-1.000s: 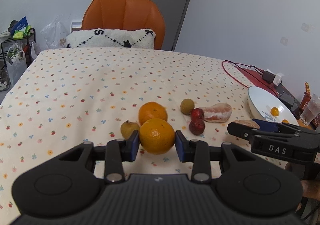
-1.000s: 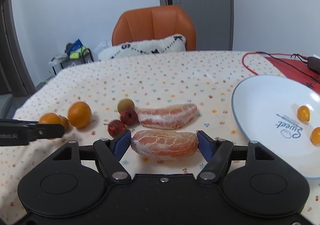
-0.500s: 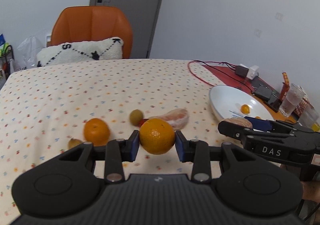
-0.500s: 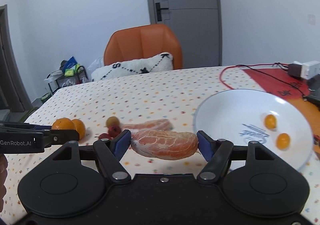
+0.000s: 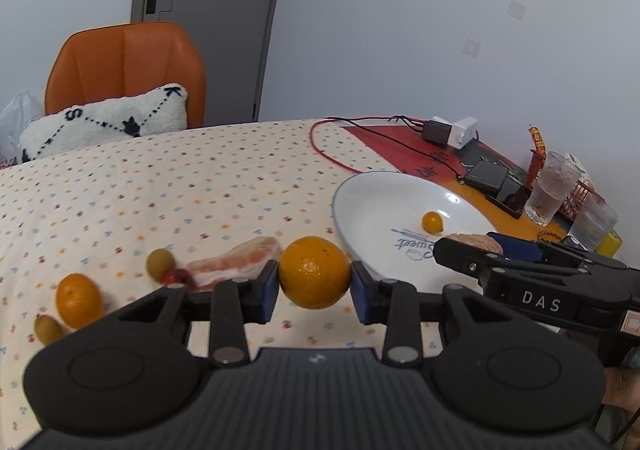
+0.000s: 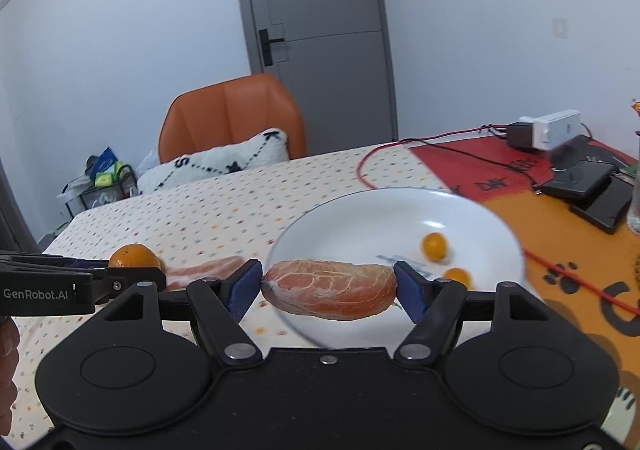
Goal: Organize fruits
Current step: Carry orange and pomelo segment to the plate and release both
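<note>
- Plate (image 6: 496, 217) is my landmark: white, shallow, with two small orange fruits (image 6: 435, 246) already lying in it.
- My right gripper (image 6: 328, 284) has its pads closed on the two ends of a peeled pomelo segment (image 6: 330, 284), which hangs over the plate's near rim, clear of the surface.
- My left gripper (image 5: 314, 286) is clamped across the sides of an orange (image 5: 314, 272), held up just left of the plate.
- I judge the segment soft and membrane-thin (it would tear or weep juice under a hard squeeze), so a light end-to-end hold suits it.
- I expect the orange to be firm and round, with a waxy skin that could slip; gripping across its widest part looks right.
- Left of the plate, on the dotted tablecloth (image 5: 180, 185), lie another pomelo segment (image 5: 236, 264), a second orange (image 5: 78, 300), a small green fruit (image 5: 160, 264) and a red one (image 5: 174, 276).
- I reckon the task is partway done, with both held fruits set for the plate.
</note>
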Motion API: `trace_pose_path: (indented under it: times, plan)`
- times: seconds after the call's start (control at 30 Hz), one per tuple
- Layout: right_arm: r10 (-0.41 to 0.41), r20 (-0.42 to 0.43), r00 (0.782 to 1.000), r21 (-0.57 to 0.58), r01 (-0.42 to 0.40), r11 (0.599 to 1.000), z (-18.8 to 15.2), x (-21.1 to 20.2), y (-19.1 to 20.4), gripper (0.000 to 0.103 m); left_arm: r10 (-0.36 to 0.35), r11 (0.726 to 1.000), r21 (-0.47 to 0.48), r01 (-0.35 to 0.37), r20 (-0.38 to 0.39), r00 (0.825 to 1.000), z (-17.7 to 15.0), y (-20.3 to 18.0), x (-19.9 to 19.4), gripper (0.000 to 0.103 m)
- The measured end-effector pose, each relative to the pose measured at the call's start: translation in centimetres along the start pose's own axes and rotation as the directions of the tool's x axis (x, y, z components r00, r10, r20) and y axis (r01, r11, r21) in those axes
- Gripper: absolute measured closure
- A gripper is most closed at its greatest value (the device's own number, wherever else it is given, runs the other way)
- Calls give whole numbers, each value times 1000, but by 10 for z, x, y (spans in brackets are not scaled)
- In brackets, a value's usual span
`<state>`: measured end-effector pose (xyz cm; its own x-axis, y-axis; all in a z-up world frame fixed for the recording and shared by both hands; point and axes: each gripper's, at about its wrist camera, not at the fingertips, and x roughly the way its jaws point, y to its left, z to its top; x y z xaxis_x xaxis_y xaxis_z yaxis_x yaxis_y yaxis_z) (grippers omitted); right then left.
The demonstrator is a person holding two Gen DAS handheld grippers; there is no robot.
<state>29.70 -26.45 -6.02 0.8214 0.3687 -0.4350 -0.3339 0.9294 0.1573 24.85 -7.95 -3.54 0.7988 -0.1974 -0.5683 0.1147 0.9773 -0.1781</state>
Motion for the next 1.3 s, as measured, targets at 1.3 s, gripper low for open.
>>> trace_pose_path:
  times: [1.3]
  plan:
    - [-54,33,998,149,48,988,-17,-15,-84,27,7,996,86,0,-74,997,16,-58,68,57]
